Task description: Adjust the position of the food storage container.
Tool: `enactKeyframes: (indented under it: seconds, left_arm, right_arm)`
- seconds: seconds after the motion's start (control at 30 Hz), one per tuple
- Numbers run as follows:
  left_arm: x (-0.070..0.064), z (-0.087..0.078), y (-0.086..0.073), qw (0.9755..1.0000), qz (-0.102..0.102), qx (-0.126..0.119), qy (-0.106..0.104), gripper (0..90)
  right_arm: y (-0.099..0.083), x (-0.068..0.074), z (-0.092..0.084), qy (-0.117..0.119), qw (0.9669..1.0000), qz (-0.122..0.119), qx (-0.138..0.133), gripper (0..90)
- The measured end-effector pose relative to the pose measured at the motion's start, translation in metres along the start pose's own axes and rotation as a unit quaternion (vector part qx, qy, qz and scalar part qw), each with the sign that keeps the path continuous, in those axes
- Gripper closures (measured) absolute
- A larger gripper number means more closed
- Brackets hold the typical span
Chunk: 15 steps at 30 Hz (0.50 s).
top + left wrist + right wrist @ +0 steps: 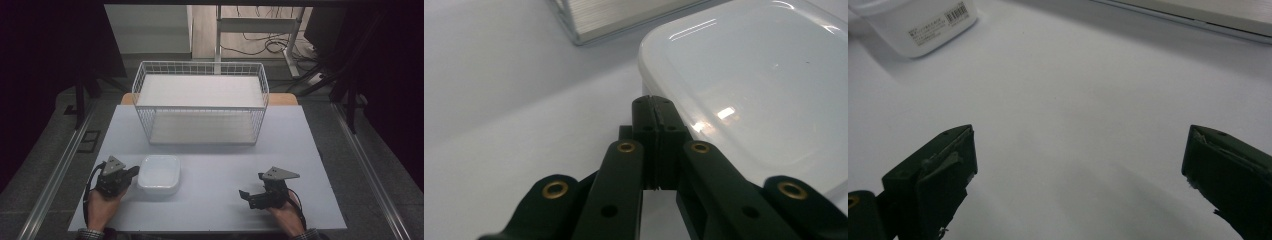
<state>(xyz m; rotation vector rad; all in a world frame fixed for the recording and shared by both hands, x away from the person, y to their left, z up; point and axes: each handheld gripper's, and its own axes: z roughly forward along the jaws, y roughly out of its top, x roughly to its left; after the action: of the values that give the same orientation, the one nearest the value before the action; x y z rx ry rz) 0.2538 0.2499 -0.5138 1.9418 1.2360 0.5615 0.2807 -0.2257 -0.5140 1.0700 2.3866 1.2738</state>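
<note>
Left hand-held gripper (131, 172) sits at about 8 o'clock on the desk (225, 150), jaws pressed together with nothing between them. In the left gripper view the tips (655, 107) are right at the left edge of the white lidded container (159, 173); contact or a hair of gap, cannot tell.

Right hand-held gripper (252, 186) is at about 5 o'clock, jaws spread wide and empty over bare desk (1073, 100), well apart from the container (918, 22), which lies at its 11 o'clock in the right gripper view.

Container is near the front of the desk, at 7 o'clock, upright, lid on. Wire basket (200, 102) stands farther back at 12 o'clock, open top, white liner inside.

Risks, as judged from here:
- Closed tips against a light, smooth tub: any push just slides it toward 3 o'clock or spins it, nothing bracing the far side.
- Tips look level with the lid rim; a nudge there could pop or lift the lid instead of moving the tub.
- A one-sided grasp on the rim would likely tilt it; glossy plastic, slip probable.
- The basket wall is tall; a low carry would catch the wire rim.
</note>
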Motion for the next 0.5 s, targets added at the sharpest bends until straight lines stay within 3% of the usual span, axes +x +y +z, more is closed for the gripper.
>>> enactKeyframes:
  seconds: [0.5]
  left_arm:
    - [-0.036, 0.015, 0.014, 0.9985, 0.037, 0.013, -0.038, 89.9]
  right_arm:
    - [0.0, 0.0, 0.001, -0.01, 0.9999, -0.008, 0.008, 0.9]
